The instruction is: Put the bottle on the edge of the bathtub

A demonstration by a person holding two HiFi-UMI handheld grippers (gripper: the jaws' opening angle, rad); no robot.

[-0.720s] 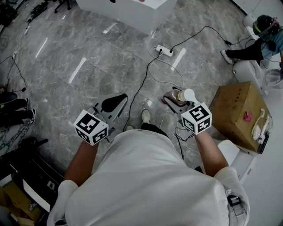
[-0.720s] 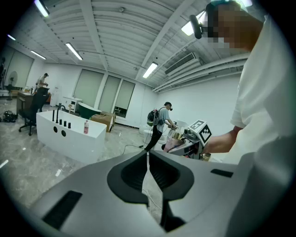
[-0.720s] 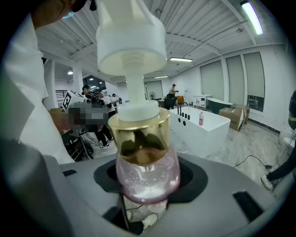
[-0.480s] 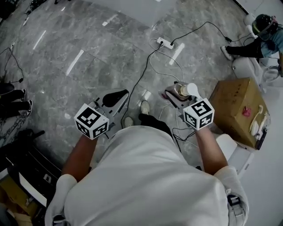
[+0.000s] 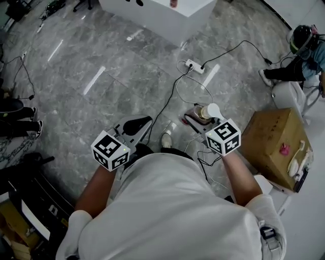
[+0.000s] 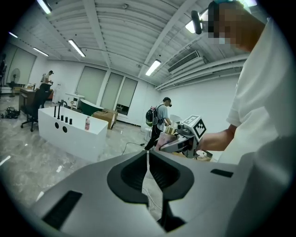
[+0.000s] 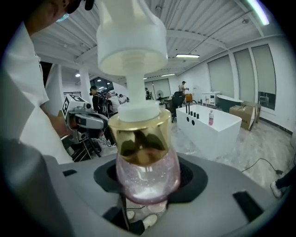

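Right gripper [image 5: 199,116] clamped on pink pump bottle [image 7: 147,159], left gripper [image 6: 147,170] jaws together and empty, white bathtub [image 5: 152,14] back in view ahead.

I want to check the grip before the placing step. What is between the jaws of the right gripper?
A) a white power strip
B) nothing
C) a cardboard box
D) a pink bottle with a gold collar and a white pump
D: in the right gripper view, the right gripper has its jaws closed on both sides of the pink bottle, whose gold collar and white pump rise above them.
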